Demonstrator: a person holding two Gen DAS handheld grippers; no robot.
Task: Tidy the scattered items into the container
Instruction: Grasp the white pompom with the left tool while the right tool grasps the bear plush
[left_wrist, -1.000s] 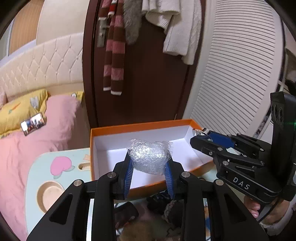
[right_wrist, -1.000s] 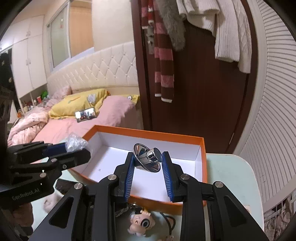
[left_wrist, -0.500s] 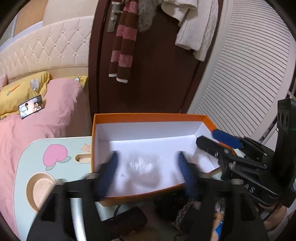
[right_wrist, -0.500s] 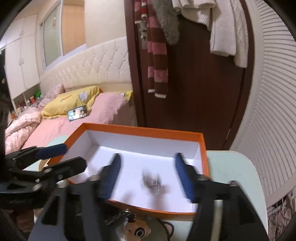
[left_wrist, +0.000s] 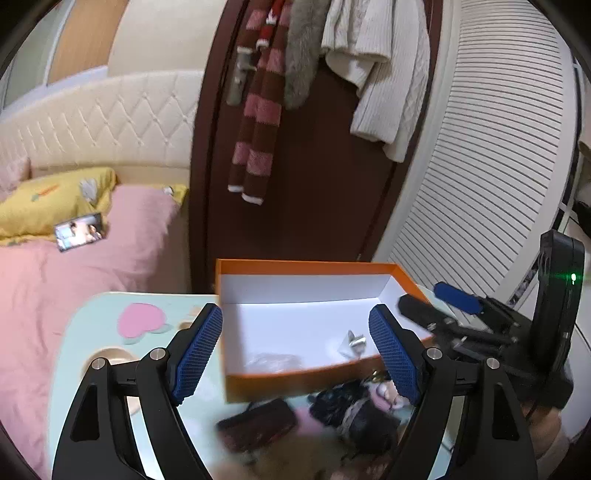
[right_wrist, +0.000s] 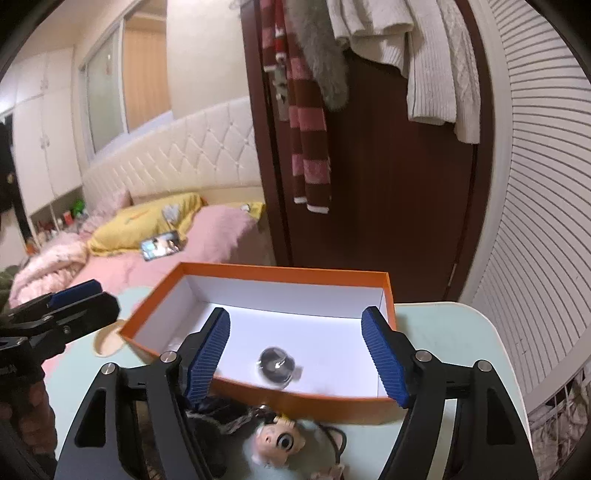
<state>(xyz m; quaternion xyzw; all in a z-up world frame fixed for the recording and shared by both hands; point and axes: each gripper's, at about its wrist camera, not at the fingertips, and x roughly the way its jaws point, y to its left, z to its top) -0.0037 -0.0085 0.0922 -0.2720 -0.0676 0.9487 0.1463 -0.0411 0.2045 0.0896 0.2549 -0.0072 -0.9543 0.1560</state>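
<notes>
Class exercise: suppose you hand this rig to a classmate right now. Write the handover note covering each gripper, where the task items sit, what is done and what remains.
Left gripper: open, holding nothing.
Right gripper: open, holding nothing.
Orange box: on the pale table, open.
Done: the shiny metal piece and the clear plastic wad lie inside the box.
Left: the doll-face charm, the dark tangled items and the dark flat case lie on the table in front of the box; pick them up and drop them in.
</notes>
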